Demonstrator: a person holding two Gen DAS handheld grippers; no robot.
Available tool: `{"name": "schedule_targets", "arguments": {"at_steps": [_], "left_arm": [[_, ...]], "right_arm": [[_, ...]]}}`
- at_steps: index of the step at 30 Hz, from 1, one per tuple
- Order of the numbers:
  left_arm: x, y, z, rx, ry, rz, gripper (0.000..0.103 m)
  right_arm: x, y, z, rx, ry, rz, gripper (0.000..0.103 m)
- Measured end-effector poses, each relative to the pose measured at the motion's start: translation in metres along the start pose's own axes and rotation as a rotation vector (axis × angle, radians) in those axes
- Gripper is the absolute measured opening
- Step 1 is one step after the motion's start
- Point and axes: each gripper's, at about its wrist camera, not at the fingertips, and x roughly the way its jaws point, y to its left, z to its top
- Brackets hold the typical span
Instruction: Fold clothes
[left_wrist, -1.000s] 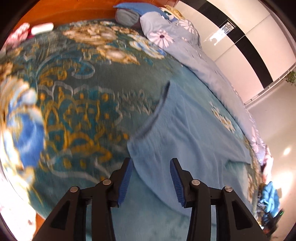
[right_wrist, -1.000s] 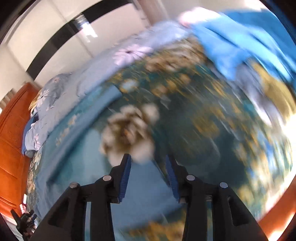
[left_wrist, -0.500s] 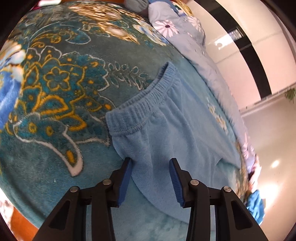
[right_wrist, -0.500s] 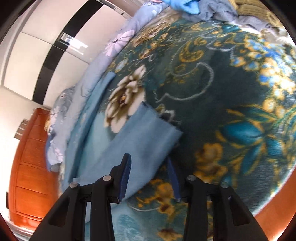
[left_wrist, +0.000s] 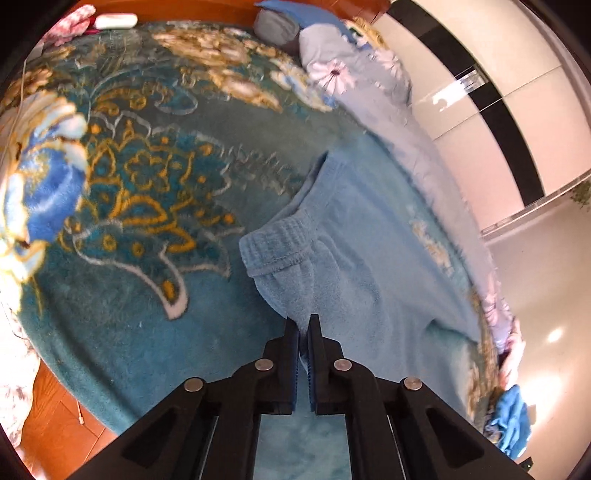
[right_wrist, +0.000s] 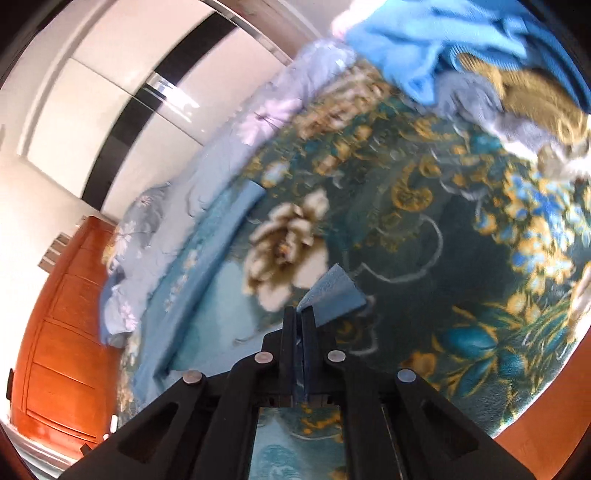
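Light blue fleece trousers (left_wrist: 354, 251) lie on a teal flowered blanket (left_wrist: 140, 192); their ribbed waistband (left_wrist: 280, 240) faces left. My left gripper (left_wrist: 303, 325) is shut on the near edge of the trousers just below the waistband, lifting a pinch of cloth. In the right wrist view my right gripper (right_wrist: 299, 314) is shut on the trouser leg end (right_wrist: 332, 291), whose hem stands up as a small blue corner above the blanket (right_wrist: 461, 258).
A pale flowered quilt (left_wrist: 373, 92) runs along the far side of the bed. A pile of blue, grey and ochre clothes (right_wrist: 480, 66) lies at the far right end. An orange wooden headboard (right_wrist: 62, 332) and white wardrobe doors (right_wrist: 110, 81) stand behind.
Both grippers were open above the trousers; now both have closed on the cloth, the left near the waistband, the right on the leg end, which has lifted a little.
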Motion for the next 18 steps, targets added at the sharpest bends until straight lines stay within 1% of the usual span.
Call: {"name": "schedule_targets", "arguments": {"at_steps": [2, 3, 6, 8, 10, 12, 14, 16, 17, 18], "left_arm": [[0.007, 0.006, -0.004, -0.009, 0.021, 0.014, 0.005], [0.007, 0.009, -0.005, -0.008, 0.024, 0.009, 0.005], [0.007, 0.015, -0.009, -0.005, 0.031, 0.000, 0.010], [0.006, 0.018, -0.010, -0.005, 0.034, -0.006, 0.025], [0.007, 0.022, -0.010, -0.011, 0.036, -0.017, 0.035], [0.012, 0.024, -0.010, -0.016, 0.047, -0.030, 0.037], [0.010, 0.026, -0.011, -0.013, 0.048, -0.029, 0.042], [0.013, 0.020, -0.011, -0.020, 0.046, -0.028, 0.045], [0.012, 0.020, -0.011, -0.020, 0.044, -0.029, 0.045], [0.011, 0.019, -0.011, -0.016, 0.041, -0.027, 0.043]], "right_arm": [[0.010, -0.008, -0.006, 0.009, 0.038, -0.035, 0.002], [0.014, -0.012, -0.008, 0.016, 0.049, -0.043, 0.003], [0.014, -0.021, -0.015, 0.037, 0.050, -0.038, 0.006], [0.009, -0.025, -0.022, 0.046, 0.044, -0.025, 0.006], [0.006, -0.028, -0.030, 0.049, 0.047, -0.013, 0.011], [0.008, -0.029, -0.037, 0.052, 0.060, 0.005, 0.028], [0.013, -0.028, -0.044, 0.054, 0.068, 0.022, 0.031], [0.022, -0.025, -0.050, 0.062, 0.086, 0.025, 0.032], [0.025, -0.024, -0.052, 0.065, 0.090, 0.032, 0.032], [0.028, -0.022, -0.053, 0.066, 0.090, 0.042, 0.033]]}}
